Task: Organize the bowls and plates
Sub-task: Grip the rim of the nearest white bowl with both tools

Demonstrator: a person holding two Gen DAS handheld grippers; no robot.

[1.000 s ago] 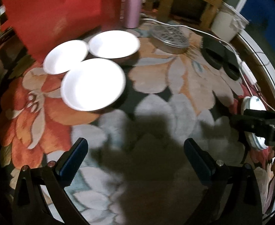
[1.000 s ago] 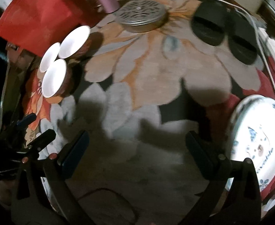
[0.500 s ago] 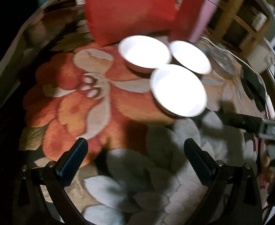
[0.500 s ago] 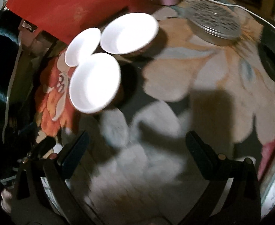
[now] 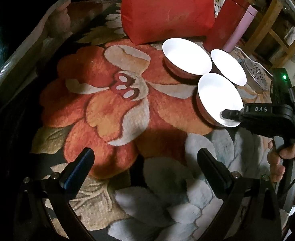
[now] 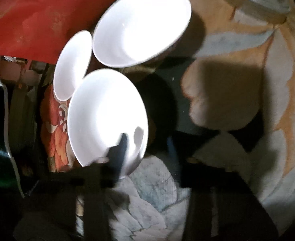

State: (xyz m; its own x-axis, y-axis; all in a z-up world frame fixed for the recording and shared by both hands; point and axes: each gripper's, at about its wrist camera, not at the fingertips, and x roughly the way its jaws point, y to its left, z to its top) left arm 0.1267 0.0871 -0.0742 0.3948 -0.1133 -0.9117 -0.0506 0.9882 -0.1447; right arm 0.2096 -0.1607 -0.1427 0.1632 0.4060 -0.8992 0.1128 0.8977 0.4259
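Beside the red bag (image 5: 167,10), three white bowls (image 5: 186,61) sit clustered on the floral rug (image 5: 107,108). Only the left wrist view shows the right gripper (image 5: 230,114) whole, held level by a hand (image 5: 282,160), one finger inside the nearest bowl (image 5: 217,96) at its rim. The right wrist view is blurred: one finger (image 6: 121,148) lies inside that bowl, the other outside; whether they clamp the rim cannot be told. The left gripper (image 5: 145,164) hovers spread wide, holding nothing.
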